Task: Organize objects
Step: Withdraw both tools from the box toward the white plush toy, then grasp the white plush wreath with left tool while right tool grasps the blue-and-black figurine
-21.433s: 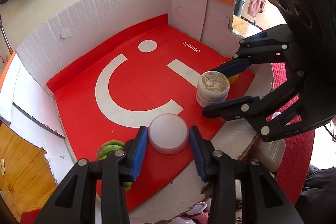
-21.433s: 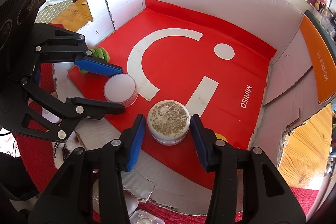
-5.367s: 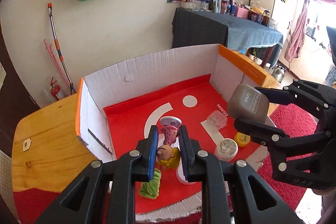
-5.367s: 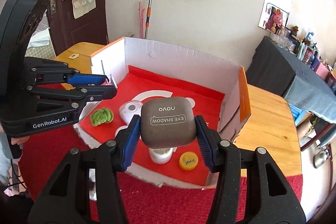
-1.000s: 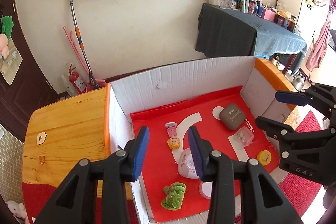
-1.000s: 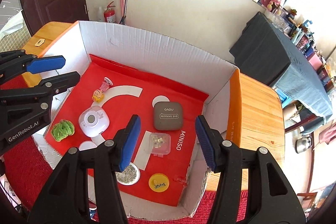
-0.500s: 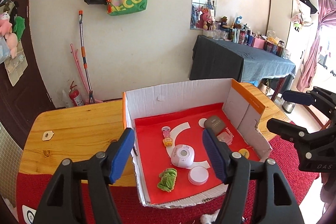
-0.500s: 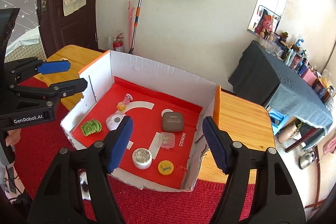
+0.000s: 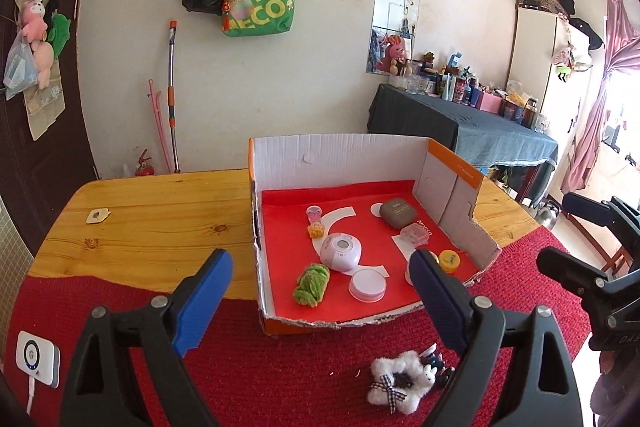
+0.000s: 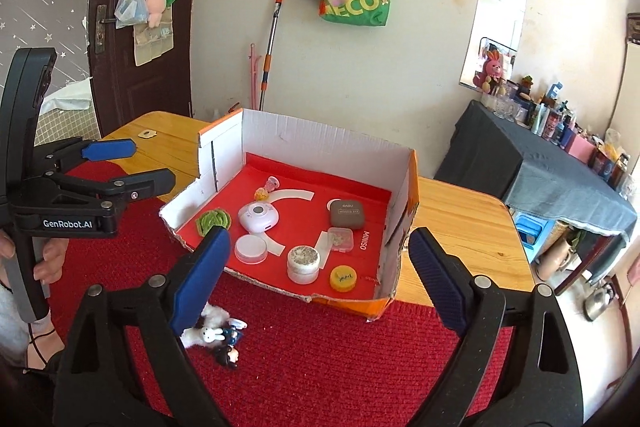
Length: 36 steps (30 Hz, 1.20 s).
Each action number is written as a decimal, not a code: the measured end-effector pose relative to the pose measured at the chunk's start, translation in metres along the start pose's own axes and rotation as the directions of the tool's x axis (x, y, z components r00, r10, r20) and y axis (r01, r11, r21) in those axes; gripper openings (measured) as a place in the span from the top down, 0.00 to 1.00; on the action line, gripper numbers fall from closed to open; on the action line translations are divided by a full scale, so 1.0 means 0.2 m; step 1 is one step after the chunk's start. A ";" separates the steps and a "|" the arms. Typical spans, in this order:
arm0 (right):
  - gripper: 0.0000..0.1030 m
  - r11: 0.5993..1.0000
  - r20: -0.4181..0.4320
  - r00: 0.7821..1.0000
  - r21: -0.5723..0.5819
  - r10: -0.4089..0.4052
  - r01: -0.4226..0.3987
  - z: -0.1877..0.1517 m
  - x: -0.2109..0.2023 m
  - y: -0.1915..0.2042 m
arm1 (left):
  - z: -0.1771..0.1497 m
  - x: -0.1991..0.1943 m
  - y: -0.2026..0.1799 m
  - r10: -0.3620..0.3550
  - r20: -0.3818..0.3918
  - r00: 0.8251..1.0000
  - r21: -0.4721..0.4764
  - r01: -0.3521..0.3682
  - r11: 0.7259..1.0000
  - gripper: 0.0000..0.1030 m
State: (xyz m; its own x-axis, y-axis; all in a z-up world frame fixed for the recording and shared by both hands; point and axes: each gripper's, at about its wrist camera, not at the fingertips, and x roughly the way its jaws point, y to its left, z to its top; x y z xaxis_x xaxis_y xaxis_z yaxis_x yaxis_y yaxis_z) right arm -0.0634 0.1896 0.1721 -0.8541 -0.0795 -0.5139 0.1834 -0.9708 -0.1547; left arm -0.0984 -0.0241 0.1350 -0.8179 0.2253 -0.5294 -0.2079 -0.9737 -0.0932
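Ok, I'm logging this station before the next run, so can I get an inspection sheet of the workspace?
Surface: wooden table partly covered by a red mat.
Job's things: cardboard box holds a grey eye shadow case, white round device, green fuzzy item, yellow cap, clear small box, two round jars and a small figurine.
Clutter: plush keychains on the mat outside the box.
Grippers: left hand-held gripper and right hand-held gripper open and empty, jaws just been opening.
Cables: white cord at a white device.
Surroundings: green bag, mirror, cluttered dark side table.

left hand-held gripper (image 9: 320, 301) agape, right hand-held gripper (image 10: 318, 275) agape
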 end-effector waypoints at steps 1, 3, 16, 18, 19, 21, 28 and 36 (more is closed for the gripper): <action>0.10 1.000 0.003 1.000 0.007 0.001 -0.001 -0.03 0.00 0.01 | -0.03 -0.01 0.00 0.006 0.000 1.000 0.003 -0.006 1.000 0.08; 0.09 1.000 -0.010 1.000 0.018 0.005 -0.005 -0.08 -0.01 0.01 | -0.07 -0.01 -0.01 0.011 -0.007 1.000 0.007 -0.011 1.000 0.07; 0.06 0.993 -0.071 0.997 0.118 0.016 -0.008 -0.34 0.07 0.03 | -0.32 0.05 -0.04 -0.017 -0.128 0.992 -0.030 0.013 0.999 0.00; 0.06 0.991 -0.089 0.995 0.136 0.033 -0.021 -0.38 0.10 0.04 | -0.36 0.08 -0.05 -0.018 -0.148 0.989 -0.036 0.013 0.999 0.00; 0.06 0.989 -0.101 0.994 0.144 0.042 -0.028 -0.40 0.11 0.04 | -0.38 0.09 -0.05 -0.018 -0.160 0.987 -0.039 0.012 0.999 0.00; 0.06 0.987 -0.126 0.990 0.158 0.057 -0.036 -0.44 0.15 0.05 | -0.42 0.12 -0.05 -0.023 -0.190 0.982 -0.047 0.014 0.999 0.00; 0.06 0.987 -0.181 0.981 0.156 0.073 -0.044 -0.52 0.21 0.08 | -0.47 0.17 -0.04 -0.029 -0.235 0.972 -0.060 0.016 0.998 0.00; 0.06 0.985 -0.209 0.969 0.139 0.133 -0.105 -0.54 0.25 0.14 | -0.46 0.17 -0.02 -0.028 -0.240 0.970 -0.063 0.013 0.998 0.00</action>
State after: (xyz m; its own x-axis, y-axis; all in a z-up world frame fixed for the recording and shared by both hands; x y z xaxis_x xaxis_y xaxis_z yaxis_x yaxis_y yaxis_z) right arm -0.0481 0.1830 0.0521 -0.7010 -0.1588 -0.6952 0.2027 -0.9790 0.0192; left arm -0.0758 -0.0151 0.0402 -0.6589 0.2378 -0.7136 -0.1847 -0.9708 -0.1529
